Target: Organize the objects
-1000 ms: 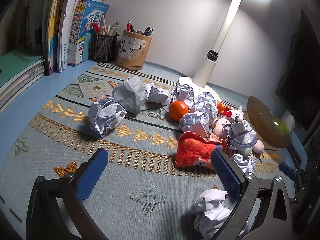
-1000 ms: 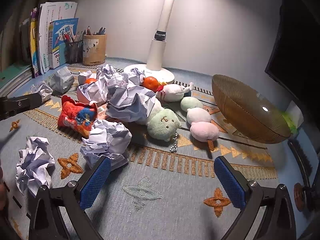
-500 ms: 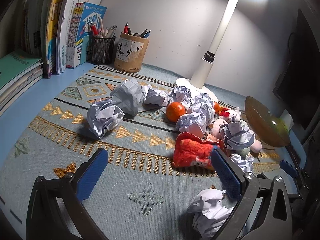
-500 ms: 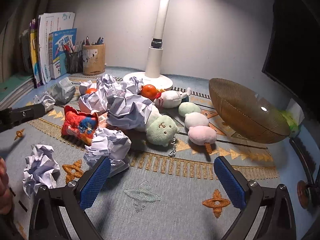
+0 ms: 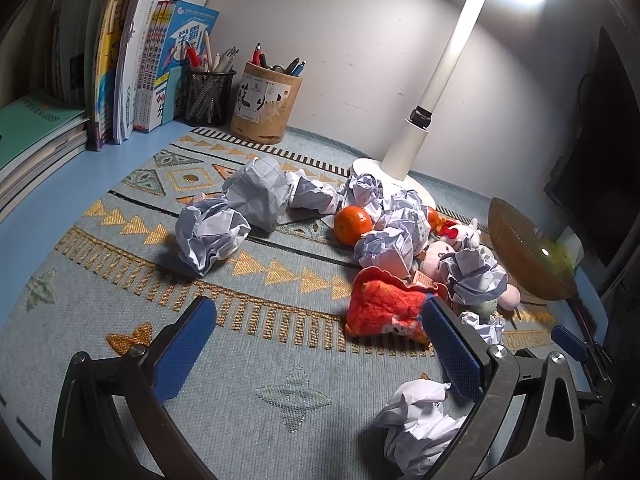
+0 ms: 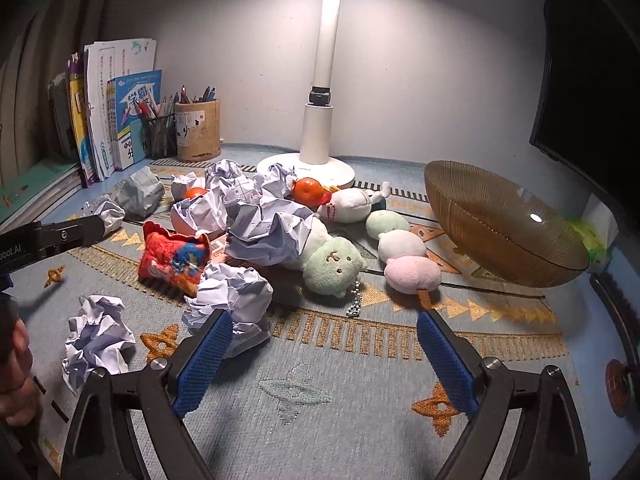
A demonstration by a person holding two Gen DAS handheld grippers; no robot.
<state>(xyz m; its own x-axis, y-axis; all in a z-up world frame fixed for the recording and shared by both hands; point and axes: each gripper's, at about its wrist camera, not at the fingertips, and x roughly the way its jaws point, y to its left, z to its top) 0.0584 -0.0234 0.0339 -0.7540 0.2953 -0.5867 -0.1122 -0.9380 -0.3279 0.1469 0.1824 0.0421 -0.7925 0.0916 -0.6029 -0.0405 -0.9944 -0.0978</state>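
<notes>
Several crumpled paper balls lie on the patterned mat among two oranges, a red plush, a green plush and a pink-and-white plush. An amber glass bowl leans at the right. My right gripper hovers over bare mat in front of the pile. Its jaws are closing with nothing between them, and a paper ball sits just behind its left finger. My left gripper stands open over the mat, the red plush beside its right finger and a paper ball under it.
A white desk lamp stands behind the pile. Two pen holders and upright books line the back left, with flat books at the left edge. A dark monitor is at the right. A hand shows at the left.
The right gripper's jaws have drawn slightly closer together and its view has tilted up a little. The left gripper has stayed put. No object has moved.
</notes>
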